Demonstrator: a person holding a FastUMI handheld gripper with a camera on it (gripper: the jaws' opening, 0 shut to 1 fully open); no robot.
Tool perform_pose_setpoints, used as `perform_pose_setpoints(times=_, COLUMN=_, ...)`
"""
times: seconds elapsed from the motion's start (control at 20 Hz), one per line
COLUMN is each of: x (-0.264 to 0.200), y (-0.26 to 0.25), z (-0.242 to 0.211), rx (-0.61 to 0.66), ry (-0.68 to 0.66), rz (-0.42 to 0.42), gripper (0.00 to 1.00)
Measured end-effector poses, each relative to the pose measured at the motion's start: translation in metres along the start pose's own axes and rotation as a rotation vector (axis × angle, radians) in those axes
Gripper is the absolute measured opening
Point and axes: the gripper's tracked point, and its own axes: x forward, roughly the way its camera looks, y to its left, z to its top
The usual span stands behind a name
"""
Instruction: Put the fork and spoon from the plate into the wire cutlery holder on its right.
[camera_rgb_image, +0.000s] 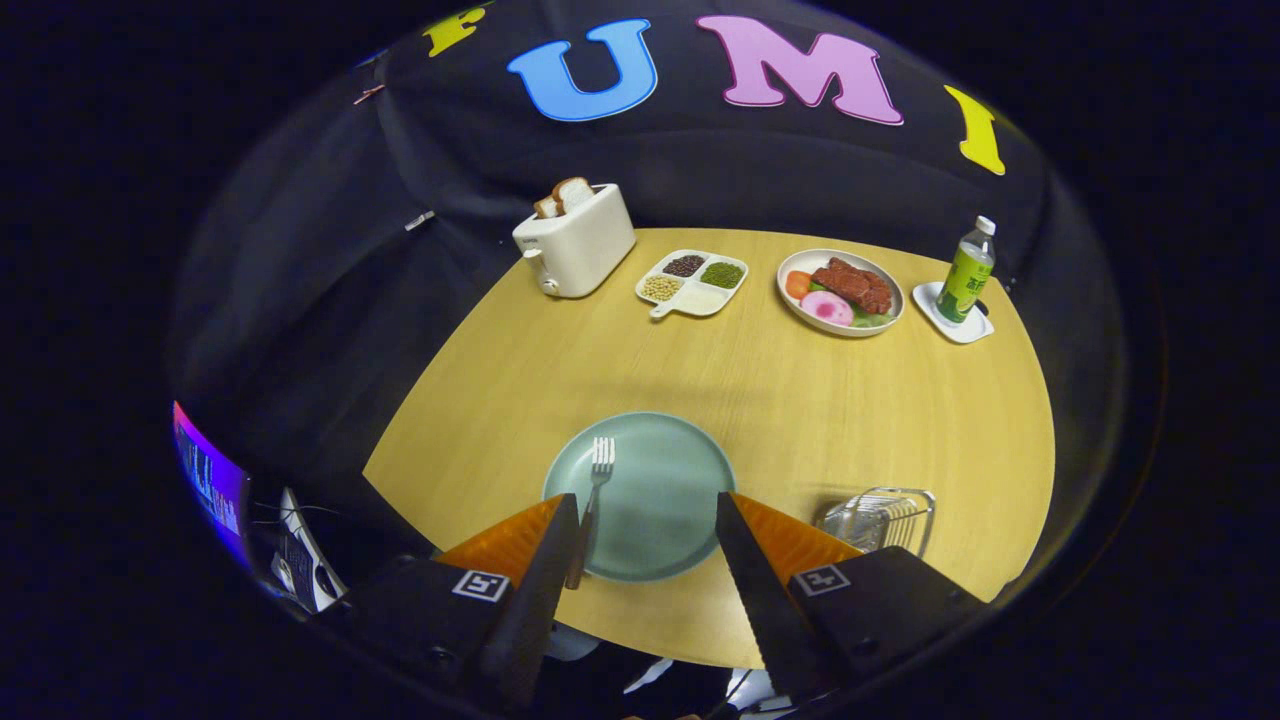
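Fork (597, 490) lying on the green plate (670, 500)
Gripper (645, 510) fingers wide apart over it, holding nothing; wire cutlery holder (880, 520) just right.

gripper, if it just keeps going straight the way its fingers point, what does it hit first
Most likely the green plate: the open gripper has it between and just ahead of its fingertips. The fork lies by the left finger, so it may be touched too; height above the plate is unclear.

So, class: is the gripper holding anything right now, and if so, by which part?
Nothing is held. The gripper is open above the plate, and the fork lies on the plate just inside one finger, untouched.
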Motion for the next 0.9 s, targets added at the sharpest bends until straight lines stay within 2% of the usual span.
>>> perform_pose_setpoints(times=0.4, x=0.080, y=0.024, z=-0.053, rx=-0.050, ry=0.136, rz=-0.043, gripper=0.87)
perform_pose_setpoints(times=0.6, x=0.102, y=0.028, z=-0.071, rx=-0.040, ry=0.184, rz=-0.062, gripper=0.87)
perform_pose_setpoints(times=0.9, x=0.124, y=0.028, z=-0.088, rx=-0.062, ry=0.240, rz=-0.093, gripper=0.75)
